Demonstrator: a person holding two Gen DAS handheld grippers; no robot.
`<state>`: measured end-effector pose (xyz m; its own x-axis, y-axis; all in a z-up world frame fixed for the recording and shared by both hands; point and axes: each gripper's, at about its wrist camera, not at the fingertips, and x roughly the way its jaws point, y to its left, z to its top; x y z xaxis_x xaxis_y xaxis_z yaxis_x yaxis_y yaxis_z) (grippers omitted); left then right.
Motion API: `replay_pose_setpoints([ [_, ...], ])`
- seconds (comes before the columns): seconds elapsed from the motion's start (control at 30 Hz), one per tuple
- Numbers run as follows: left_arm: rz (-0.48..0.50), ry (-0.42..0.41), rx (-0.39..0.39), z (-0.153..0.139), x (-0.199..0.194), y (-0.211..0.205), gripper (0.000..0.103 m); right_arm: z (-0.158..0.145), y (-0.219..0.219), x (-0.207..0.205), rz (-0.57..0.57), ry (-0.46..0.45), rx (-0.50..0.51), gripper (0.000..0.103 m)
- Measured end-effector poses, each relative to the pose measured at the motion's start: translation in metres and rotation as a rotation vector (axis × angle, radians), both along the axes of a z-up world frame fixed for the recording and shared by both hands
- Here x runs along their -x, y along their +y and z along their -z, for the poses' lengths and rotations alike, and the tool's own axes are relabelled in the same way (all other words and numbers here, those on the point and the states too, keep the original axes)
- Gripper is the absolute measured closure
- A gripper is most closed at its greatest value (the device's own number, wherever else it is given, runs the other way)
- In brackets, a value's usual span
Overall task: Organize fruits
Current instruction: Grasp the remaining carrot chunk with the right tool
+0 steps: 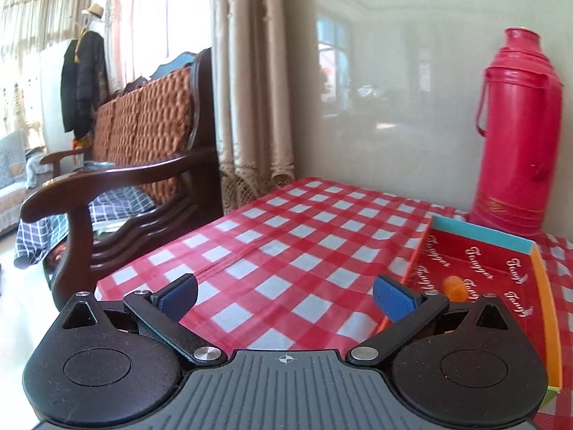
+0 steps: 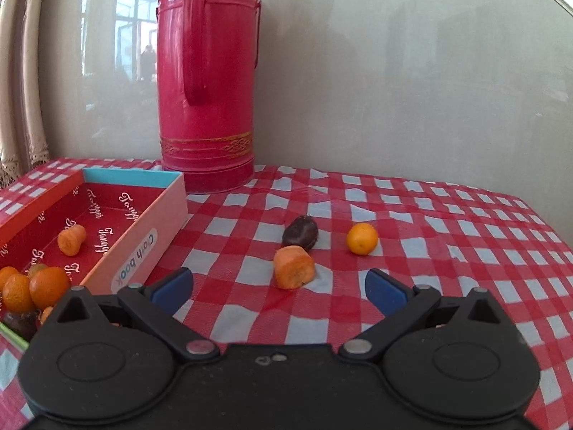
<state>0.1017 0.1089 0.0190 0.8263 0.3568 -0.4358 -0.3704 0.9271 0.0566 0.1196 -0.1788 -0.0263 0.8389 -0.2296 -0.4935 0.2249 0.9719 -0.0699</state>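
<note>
In the right wrist view a carrot chunk, a dark date and a small orange lie on the checked cloth. My right gripper is open and empty, just short of the carrot chunk. The red-lined box at the left holds a carrot piece, several small oranges and a dark date. My left gripper is open and empty over the cloth, left of the box, where a carrot piece shows.
A tall red thermos stands against the wall behind the box; it also shows in the left wrist view. A wooden sofa stands beyond the table's left edge. The red-and-white checked tablecloth covers the table.
</note>
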Motion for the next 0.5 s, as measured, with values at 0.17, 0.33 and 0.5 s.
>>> replay_pose_setpoints([
  [0.17, -0.077, 0.014, 0.031, 0.006, -0.002, 0.025, 0.000, 0.004, -0.002, -0.021, -0.009, 0.041, 0.002, 0.011],
  [0.33, -0.145, 0.020, 0.068, 0.010, -0.003, 0.047, 0.000, 0.011, -0.012, -0.046, 0.017, 0.090, 0.000, 0.023],
  [0.5, -0.165, 0.036, 0.083, 0.016, -0.007, 0.054, 0.000, 0.019, -0.022, -0.060, 0.036, 0.135, -0.030, 0.046],
])
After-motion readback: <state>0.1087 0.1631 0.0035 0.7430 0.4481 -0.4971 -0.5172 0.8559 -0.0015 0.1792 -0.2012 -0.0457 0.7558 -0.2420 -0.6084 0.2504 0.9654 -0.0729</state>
